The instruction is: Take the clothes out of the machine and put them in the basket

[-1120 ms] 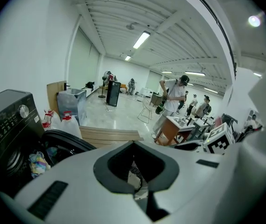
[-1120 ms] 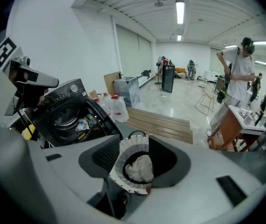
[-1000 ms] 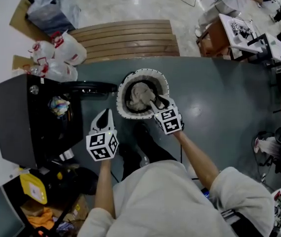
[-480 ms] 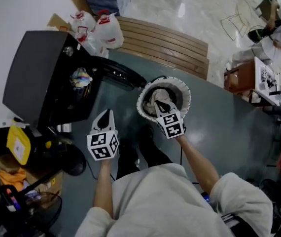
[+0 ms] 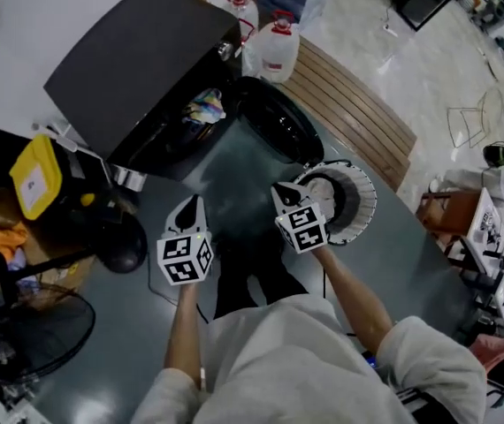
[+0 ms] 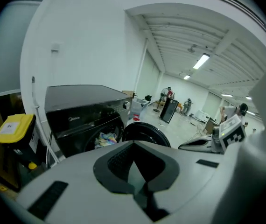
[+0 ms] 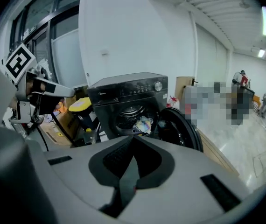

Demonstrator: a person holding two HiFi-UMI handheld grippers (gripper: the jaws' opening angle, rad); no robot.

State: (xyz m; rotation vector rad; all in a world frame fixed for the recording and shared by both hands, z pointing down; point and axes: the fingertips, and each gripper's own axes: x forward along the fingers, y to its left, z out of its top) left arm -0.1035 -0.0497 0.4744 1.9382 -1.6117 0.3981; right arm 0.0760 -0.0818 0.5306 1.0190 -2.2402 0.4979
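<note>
Against the far-left wall in the head view, a yellow container (image 5: 31, 177) stands beside the black washing machine (image 5: 137, 56), whose round door (image 5: 274, 117) hangs open to its right. Colourful clothes (image 5: 204, 108) lie in the mouth of the drum, not yet taken out.

Nearer the person, the left hand-held gripper (image 5: 191, 203) hovers over the dark floor (image 5: 234, 173), well apart from the machine. Its jaws are pressed together with nothing between them. Just to its right, the right hand-held gripper (image 5: 289, 193) has its tip over the near-left rim of the basket (image 5: 369, 200). Its jaws have just been closing and now meet on nothing. A pale garment (image 5: 324, 193) lies inside the basket, which stands on the floor to the right of the open door. Farther off, white jugs (image 5: 278, 44) sit by a run of wooden slats (image 5: 358, 104).

Only the head view shows the basket and the garment in it. Both gripper views point at the machine, and each shows the clothes in the drum. The left gripper view also shows the yellow container at its left and the other gripper's marker cube (image 6: 229, 133) at its right edge. The right gripper view faces the machine's front, shows the knob (image 7: 157, 85) on the panel, and catches the left hand-held gripper at its own left edge.
</note>
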